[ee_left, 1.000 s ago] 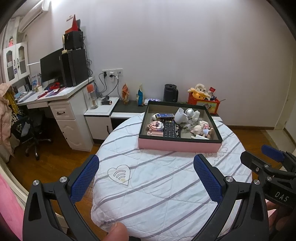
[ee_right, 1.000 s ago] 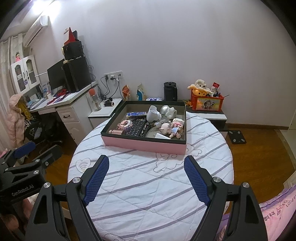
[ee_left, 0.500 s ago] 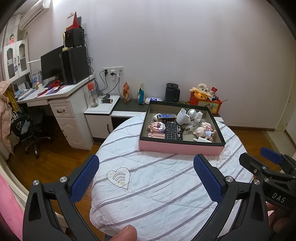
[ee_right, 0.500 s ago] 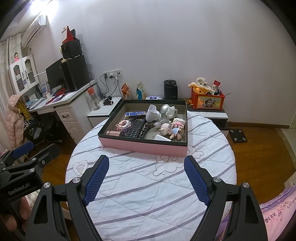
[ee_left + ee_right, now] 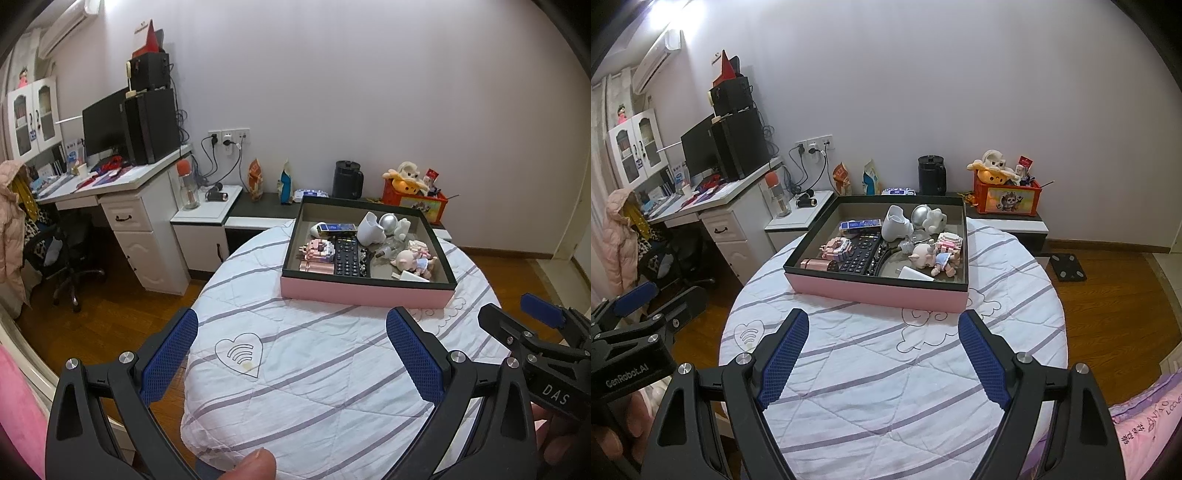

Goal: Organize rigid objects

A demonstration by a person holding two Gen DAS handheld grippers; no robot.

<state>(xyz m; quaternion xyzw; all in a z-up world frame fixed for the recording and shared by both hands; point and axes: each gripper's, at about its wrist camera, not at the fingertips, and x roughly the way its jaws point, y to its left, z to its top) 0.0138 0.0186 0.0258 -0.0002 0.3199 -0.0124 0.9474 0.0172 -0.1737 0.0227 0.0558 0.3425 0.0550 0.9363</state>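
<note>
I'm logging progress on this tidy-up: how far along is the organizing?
Barely begun, by the look of it. Nothing looks sorted: the remote control, white cup, doll and other trinkets lie jumbled in the pink tray. In hand: nothing; the left gripper and right gripper are open, short of the tray. Left: everything in it.
</note>
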